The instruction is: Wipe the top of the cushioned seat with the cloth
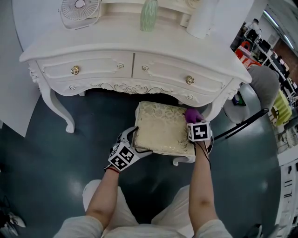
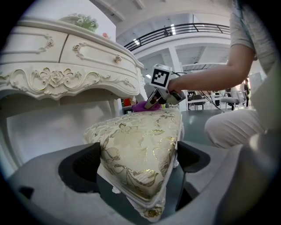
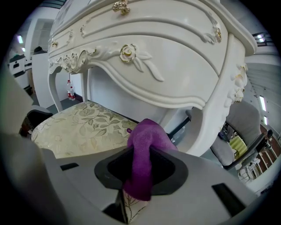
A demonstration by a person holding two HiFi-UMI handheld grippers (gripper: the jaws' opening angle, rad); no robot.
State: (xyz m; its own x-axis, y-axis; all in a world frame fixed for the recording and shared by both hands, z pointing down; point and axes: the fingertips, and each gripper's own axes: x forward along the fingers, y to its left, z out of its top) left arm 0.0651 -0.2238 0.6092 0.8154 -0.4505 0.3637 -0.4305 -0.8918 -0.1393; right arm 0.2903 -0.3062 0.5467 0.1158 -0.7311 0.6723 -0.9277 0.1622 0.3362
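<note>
The cushioned seat [image 1: 162, 128], cream with a gold leaf pattern, stands on the dark floor under the front of the white dressing table. My left gripper [image 1: 138, 145] is shut on the seat's near left corner [image 2: 136, 145], and the cushion fills the space between both pads. At the seat's far right corner, my right gripper [image 1: 194, 120] is shut on a purple cloth [image 1: 192, 114]. In the right gripper view the cloth [image 3: 142, 149] hangs bunched between the jaws, just off the seat's top [image 3: 79, 127]. From the left gripper view, the right gripper [image 2: 152, 102] and cloth [image 2: 140, 106] show at the far edge.
The dressing table [image 1: 135, 69] overhangs the seat's far side, with curved legs at left [image 1: 60, 111] and right [image 1: 215, 109]. A small fan [image 1: 80, 10] and a green vase [image 1: 149, 16] stand on it. A grey chair [image 1: 263, 86] is to the right. The person's knees are near the seat's front.
</note>
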